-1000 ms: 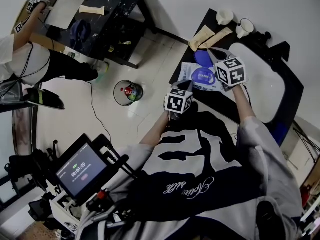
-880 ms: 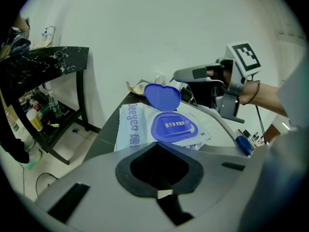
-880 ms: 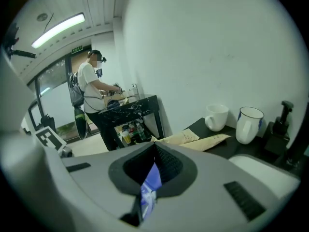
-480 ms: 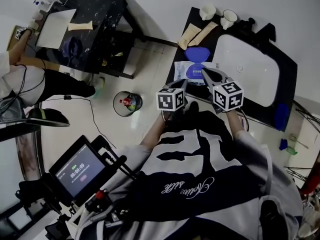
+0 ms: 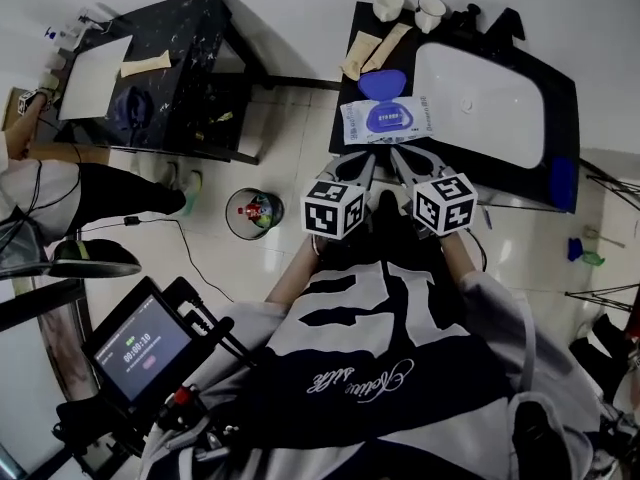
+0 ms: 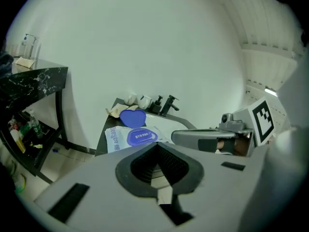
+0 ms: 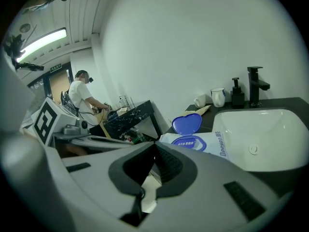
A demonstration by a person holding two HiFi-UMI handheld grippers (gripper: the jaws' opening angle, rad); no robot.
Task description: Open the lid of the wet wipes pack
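"Two questions: what's in front of you, and where is the pack?"

"Biggest first: a dark counter (image 5: 560, 98) with a white sink (image 5: 480, 98) set into its right part. The wet wipes pack (image 5: 385, 120) lies flat on the counter's left part, just beside the sink and close to the left edge. Its blue lid (image 5: 382, 84) is flipped open and lies at the pack's far side."

"And your tongs?"

"Both are empty. My left gripper (image 6: 155, 145) and right gripper (image 7: 154, 145) hang side by side on the near side of the pack, apart from it. Each has its jaws pressed together on nothing."

"So what could go wrong from here?"

"I judge the opening itself done. The risk is my own tips, which point at what looks like a light pack sitting by the counter's edge. A careless nudge could slide it off toward the floor. A knock on the hinged lid could also tip it back down and shut it."
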